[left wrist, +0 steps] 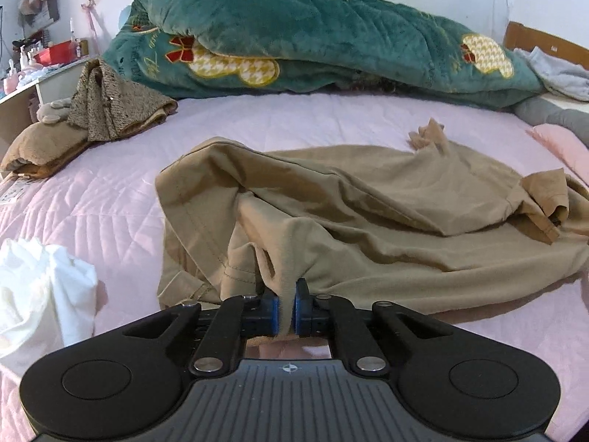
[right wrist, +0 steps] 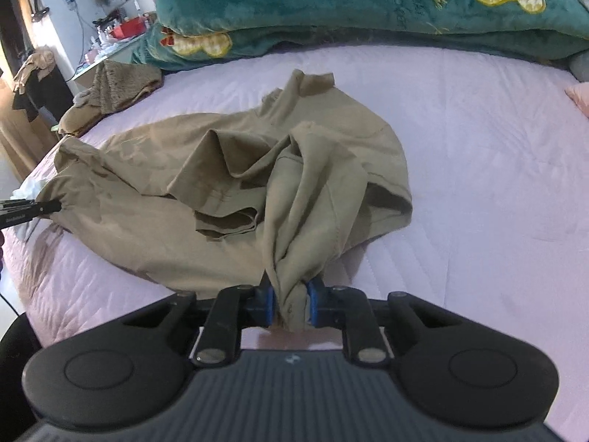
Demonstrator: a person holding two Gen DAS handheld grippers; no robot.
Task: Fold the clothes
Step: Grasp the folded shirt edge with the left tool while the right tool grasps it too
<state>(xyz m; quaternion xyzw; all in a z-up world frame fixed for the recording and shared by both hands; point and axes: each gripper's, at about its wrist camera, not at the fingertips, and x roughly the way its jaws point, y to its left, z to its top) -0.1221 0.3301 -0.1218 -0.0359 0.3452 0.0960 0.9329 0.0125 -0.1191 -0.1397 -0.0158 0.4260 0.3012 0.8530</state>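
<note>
Garment: crumpled tan cotton shirt (left wrist: 386,213), lying mid-bed on pink quilted bedspread (left wrist: 110,199).
Left gripper (left wrist: 286,313): jaws clenched on a thin ribbed edge of the shirt.
Right gripper (right wrist: 291,305): jaws clenched on a thick bunched fold.
Behind: green plush blanket (left wrist: 294,29) with 2 bow motifs.
Left edge: white cloth (left wrist: 40,287), apart from the shirt.

Tan garment (left wrist: 368,213) crumpled on pink bed; two edges lifted
</note>
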